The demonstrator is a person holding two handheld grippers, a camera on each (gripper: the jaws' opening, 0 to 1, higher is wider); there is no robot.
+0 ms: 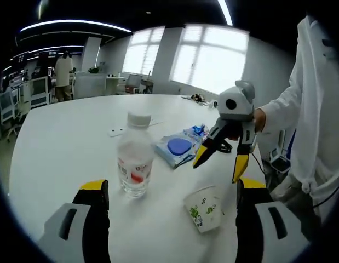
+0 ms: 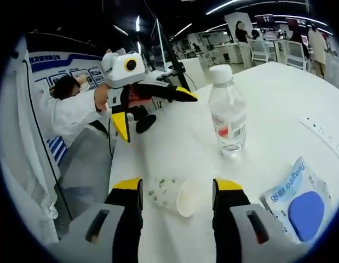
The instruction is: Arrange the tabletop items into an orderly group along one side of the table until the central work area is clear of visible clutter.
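A clear water bottle (image 1: 135,159) with a white cap stands upright on the white table (image 1: 65,148). A paper cup (image 1: 205,209) with green print lies on its side to the bottle's right. A blue wipes pack (image 1: 177,147) lies flat behind them. My left gripper (image 1: 172,189) is open, with bottle and cup ahead of its jaws. My right gripper (image 1: 221,163) hovers open over the cup. In the right gripper view, the right gripper (image 2: 177,189) straddles the cup (image 2: 172,197) with gaps on both sides. The bottle (image 2: 228,115), the pack (image 2: 300,205) and the open left gripper (image 2: 153,112) are beyond.
A white power strip (image 2: 325,134) lies flat on the table past the pack. A black cable (image 1: 228,147) sits near the table edge. A person in a white coat (image 1: 311,109) stands at the table's side. Desks, chairs and another person (image 1: 63,71) are far off.
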